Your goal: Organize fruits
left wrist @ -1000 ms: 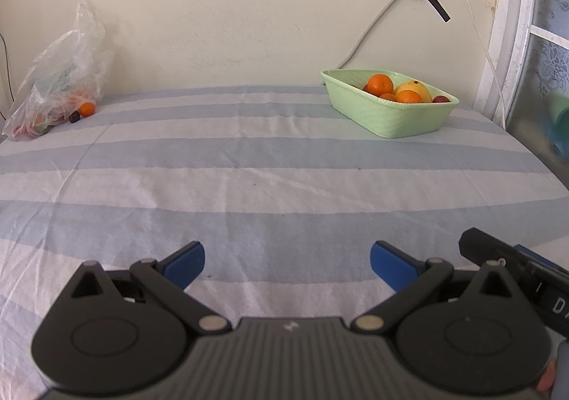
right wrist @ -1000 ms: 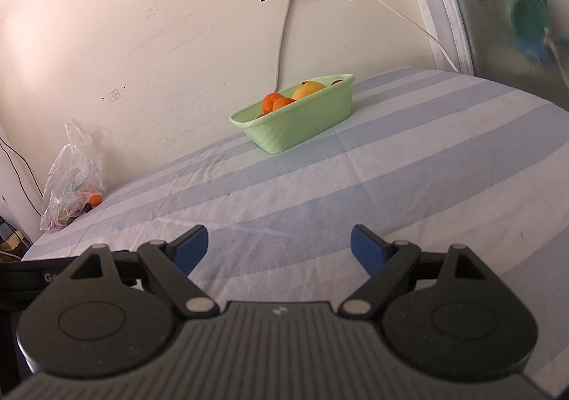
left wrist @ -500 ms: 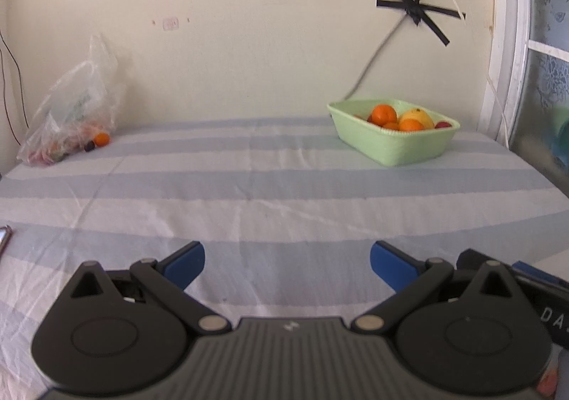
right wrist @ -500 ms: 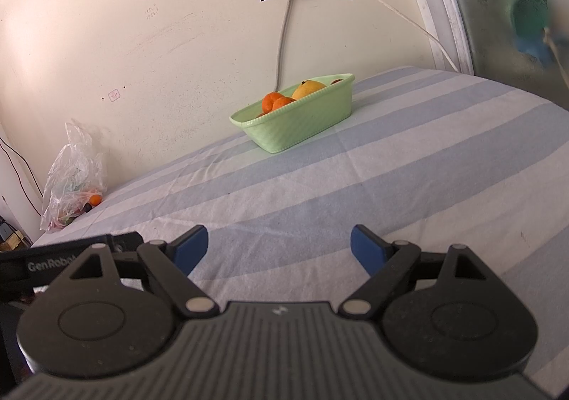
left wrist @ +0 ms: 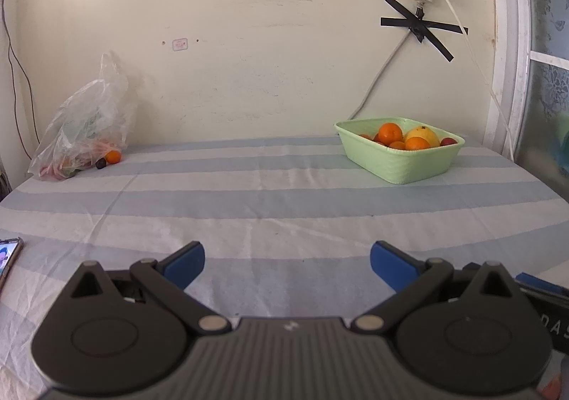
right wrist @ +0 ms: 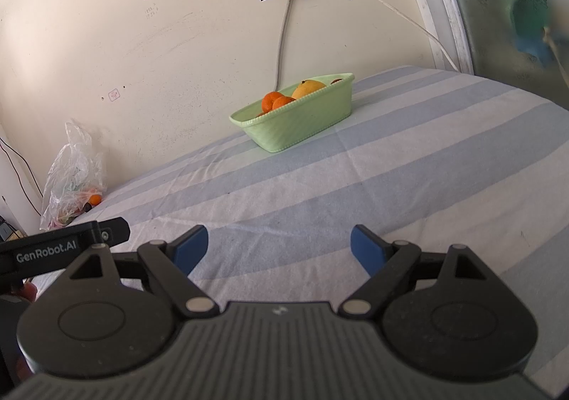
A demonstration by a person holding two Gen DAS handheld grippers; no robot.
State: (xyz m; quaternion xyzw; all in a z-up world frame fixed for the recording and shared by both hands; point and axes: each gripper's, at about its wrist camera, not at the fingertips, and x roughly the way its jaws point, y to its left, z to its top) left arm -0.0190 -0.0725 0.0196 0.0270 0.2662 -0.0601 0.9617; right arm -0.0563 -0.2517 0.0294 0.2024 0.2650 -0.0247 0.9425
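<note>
A pale green basket (left wrist: 409,165) (right wrist: 302,122) stands at the far right of the striped bed, holding oranges (left wrist: 390,132) (right wrist: 272,101), a yellow fruit (left wrist: 423,135) (right wrist: 307,88) and a small red fruit (left wrist: 448,141). At the far left a clear plastic bag (left wrist: 80,129) (right wrist: 73,183) leans on the wall, with one orange (left wrist: 113,156) (right wrist: 94,200) and a dark fruit (left wrist: 100,163) at its mouth. My left gripper (left wrist: 287,259) is open and empty over the near cloth. My right gripper (right wrist: 279,245) is open and empty too, well short of the basket.
The blue and white striped sheet (left wrist: 249,208) covers the whole surface. A phone (left wrist: 9,256) lies at the near left edge. Taped cables (left wrist: 423,26) run down the wall behind the basket, and a window frame (left wrist: 505,62) stands at the right.
The left wrist view has tilted upward, so the basket and bag sit lower in frame and more wall shows. The right wrist view is unchanged apart from the left gripper's body sliding further in.
</note>
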